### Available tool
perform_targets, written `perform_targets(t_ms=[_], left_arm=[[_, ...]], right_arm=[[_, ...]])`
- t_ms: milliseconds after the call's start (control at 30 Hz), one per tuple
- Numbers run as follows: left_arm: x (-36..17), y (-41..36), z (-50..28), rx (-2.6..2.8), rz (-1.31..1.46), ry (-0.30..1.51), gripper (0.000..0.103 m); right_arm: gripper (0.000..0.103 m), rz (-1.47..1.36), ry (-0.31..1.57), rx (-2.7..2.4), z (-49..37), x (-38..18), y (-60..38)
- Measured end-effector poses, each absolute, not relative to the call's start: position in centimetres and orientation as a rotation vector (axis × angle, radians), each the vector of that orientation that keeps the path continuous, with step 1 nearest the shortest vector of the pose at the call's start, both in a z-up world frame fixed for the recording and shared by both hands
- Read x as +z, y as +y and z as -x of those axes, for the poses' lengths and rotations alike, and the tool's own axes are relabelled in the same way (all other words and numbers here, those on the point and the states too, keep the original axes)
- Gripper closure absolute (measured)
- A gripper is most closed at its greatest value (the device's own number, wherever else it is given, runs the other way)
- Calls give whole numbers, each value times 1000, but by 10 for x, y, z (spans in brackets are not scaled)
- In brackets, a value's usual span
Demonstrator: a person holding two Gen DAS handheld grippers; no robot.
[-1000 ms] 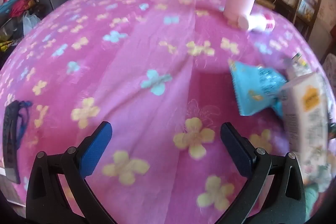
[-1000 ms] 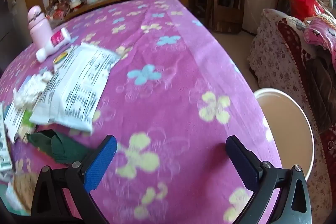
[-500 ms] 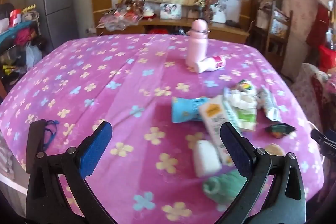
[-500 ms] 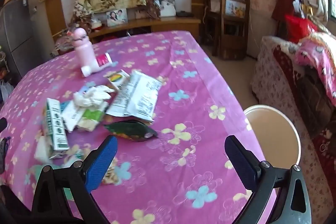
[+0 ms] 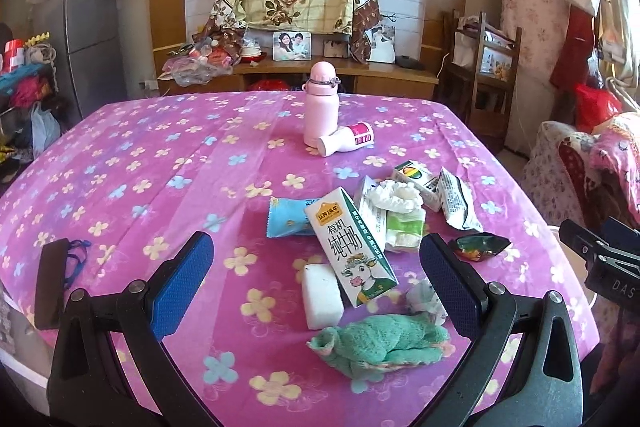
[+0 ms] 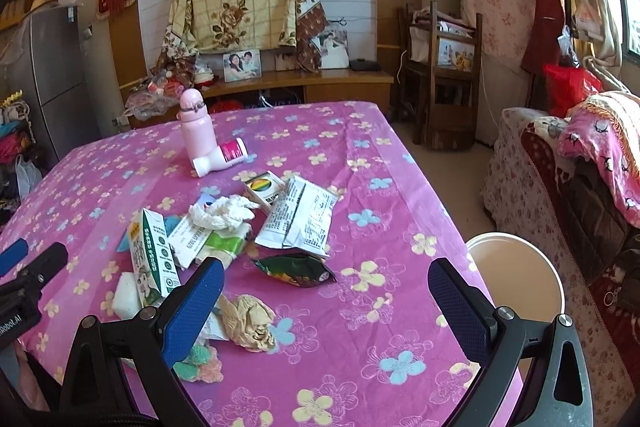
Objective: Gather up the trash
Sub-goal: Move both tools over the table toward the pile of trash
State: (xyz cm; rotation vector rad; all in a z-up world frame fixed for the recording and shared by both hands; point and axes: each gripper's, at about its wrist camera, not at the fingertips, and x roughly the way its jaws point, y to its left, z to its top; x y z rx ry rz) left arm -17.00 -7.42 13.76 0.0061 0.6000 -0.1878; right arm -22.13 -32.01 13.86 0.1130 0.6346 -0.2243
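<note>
Pink flowered cloth covers the table [image 5: 168, 163], and behind it a sideboard carries framed photographs under a draped yellow cloth. My left gripper [image 5: 316, 281] hangs above the near edge with its blue pads wide apart and nothing between them; my right gripper [image 6: 326, 301] hangs over the near right corner, its jaws likewise spread and empty. The trash lies in a loose heap toward the right side of the table: a milk carton [image 5: 350, 247] leaning across a blue wrapper [image 5: 286, 223], crumpled white tissue [image 6: 224, 213] on flattened packets, a white foil bag [image 6: 300, 223] beside it, and a dark snack wrapper [image 6: 294, 269] just nearer me. A crumpled tan paper [image 6: 250, 321] sits close to my right gripper's left pad. A green cloth [image 5: 380, 347] and a white sponge [image 5: 322, 295] lie by the near edge. Farther back stands a pink bottle [image 5: 321, 105], with a small white bottle [image 5: 346, 143] on its side touching it. Off the table's right edge stands a white bucket [image 6: 516, 279].
</note>
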Motion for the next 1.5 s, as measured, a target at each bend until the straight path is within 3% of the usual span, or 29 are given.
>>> perform_targets(t_ms=[1500], left_arm=[[135,-71,170,-182,37,563,1]], right_arm=[[2,-113,580,-234,219,144,-318]])
